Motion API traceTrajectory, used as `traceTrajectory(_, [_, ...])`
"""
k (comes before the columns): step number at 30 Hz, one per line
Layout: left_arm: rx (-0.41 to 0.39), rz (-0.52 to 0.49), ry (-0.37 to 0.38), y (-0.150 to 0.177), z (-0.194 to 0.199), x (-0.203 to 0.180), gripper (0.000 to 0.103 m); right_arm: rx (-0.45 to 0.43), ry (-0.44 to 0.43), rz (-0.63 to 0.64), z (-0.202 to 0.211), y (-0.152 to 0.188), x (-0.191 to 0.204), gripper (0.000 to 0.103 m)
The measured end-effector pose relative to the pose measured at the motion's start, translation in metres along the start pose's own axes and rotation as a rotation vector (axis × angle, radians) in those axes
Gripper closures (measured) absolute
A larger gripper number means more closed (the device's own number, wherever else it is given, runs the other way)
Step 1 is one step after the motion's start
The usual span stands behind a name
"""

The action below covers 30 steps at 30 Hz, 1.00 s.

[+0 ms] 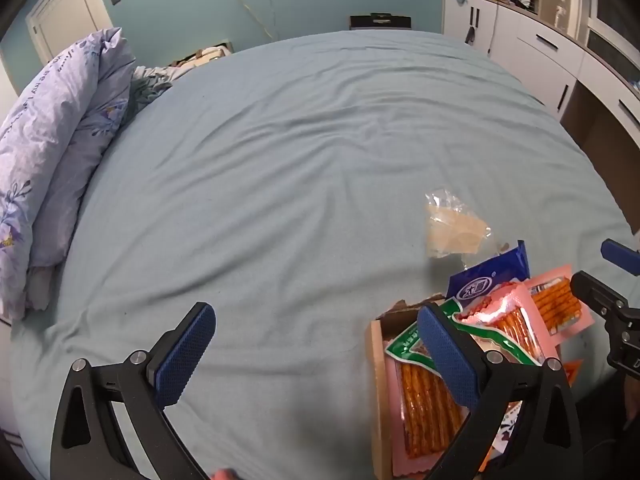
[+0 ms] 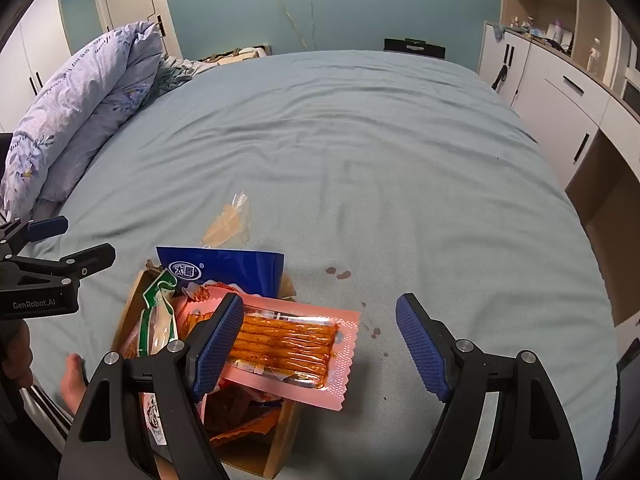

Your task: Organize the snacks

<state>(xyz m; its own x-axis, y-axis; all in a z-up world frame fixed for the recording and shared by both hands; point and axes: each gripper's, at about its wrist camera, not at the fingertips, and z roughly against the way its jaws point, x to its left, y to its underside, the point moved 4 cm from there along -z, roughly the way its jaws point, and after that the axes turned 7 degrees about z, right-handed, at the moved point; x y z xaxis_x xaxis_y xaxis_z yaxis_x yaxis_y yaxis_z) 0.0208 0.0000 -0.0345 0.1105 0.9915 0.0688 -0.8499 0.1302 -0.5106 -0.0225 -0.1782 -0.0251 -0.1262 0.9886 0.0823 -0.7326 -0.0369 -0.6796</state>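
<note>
A cardboard box (image 2: 280, 440) on the blue bed sheet holds several snack packets. A pink packet of orange sticks (image 2: 288, 344) lies across the top, overhanging the box's right side. Behind it stand a blue packet (image 2: 224, 268) and a green-and-white packet (image 2: 160, 320). A clear packet (image 2: 232, 224) lies alone on the sheet beyond the box. My right gripper (image 2: 320, 308) is open above the pink packet, its left finger over the packet's left end. My left gripper (image 1: 316, 320) is wide open over bare sheet, its right finger above the box (image 1: 376, 380). Neither grips anything.
A rolled lavender quilt (image 1: 60, 140) lies along the bed's left side. White cabinets (image 1: 540, 48) line the right wall. Dark red spots (image 2: 338, 274) mark the sheet right of the box. A person's bare foot (image 2: 74, 380) shows by the bed edge.
</note>
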Motion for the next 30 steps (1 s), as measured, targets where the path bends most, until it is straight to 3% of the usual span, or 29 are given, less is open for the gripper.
traceTrajectory(21, [-0.007,0.003,0.0,0.001,-0.001,0.0,0.0,-0.005,0.0,-0.02,0.002,-0.001,-0.004,0.025])
traceTrajectory(27, [-0.046,-0.033,0.031,-0.024,-0.01,0.011,0.0,-0.025,0.024,-0.047,0.001,-0.011,-0.023,0.025])
traceTrajectory(30, [-0.082,-0.096,-0.004,-0.038,-0.027,0.018,0.0,-0.029,0.029,-0.113,-0.006,-0.018,-0.043,0.025])
